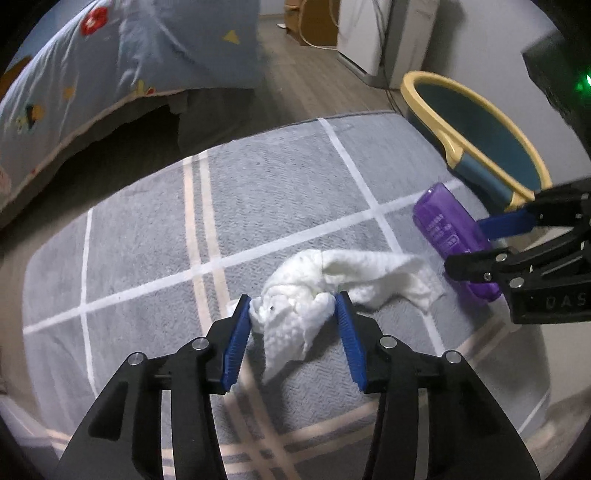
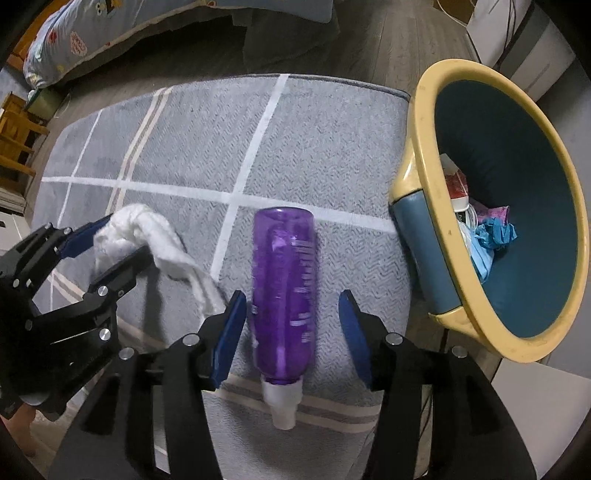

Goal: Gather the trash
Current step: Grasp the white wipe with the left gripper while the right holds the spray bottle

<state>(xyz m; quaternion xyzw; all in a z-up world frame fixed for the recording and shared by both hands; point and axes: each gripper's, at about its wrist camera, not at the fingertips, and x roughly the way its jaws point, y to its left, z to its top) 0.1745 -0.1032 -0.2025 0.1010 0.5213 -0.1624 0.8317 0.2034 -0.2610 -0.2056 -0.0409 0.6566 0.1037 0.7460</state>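
A crumpled white paper towel [image 1: 354, 269] lies on the grey striped rug [image 1: 277, 184]. My left gripper [image 1: 293, 301] is shut on its bunched end, both blue pads against it; the right wrist view shows that gripper [image 2: 125, 238] pinching the towel [image 2: 162, 236] too. A purple plastic bottle [image 2: 284, 288] with a white cap lies flat on the rug [image 2: 314, 147]. My right gripper [image 2: 291, 295] straddles it from above, open, with a gap at the right pad. In the left wrist view the bottle [image 1: 443, 221] lies between the fingers of the right gripper [image 1: 465, 245].
A yellow-rimmed blue trash bin [image 2: 424, 122] stands just right of the rug with crumpled trash inside; its rim [image 1: 436, 114] also shows in the left wrist view. A bed with a blue duvet [image 1: 110, 74] lies beyond the rug. White appliances [image 1: 369, 33] stand at the back wall.
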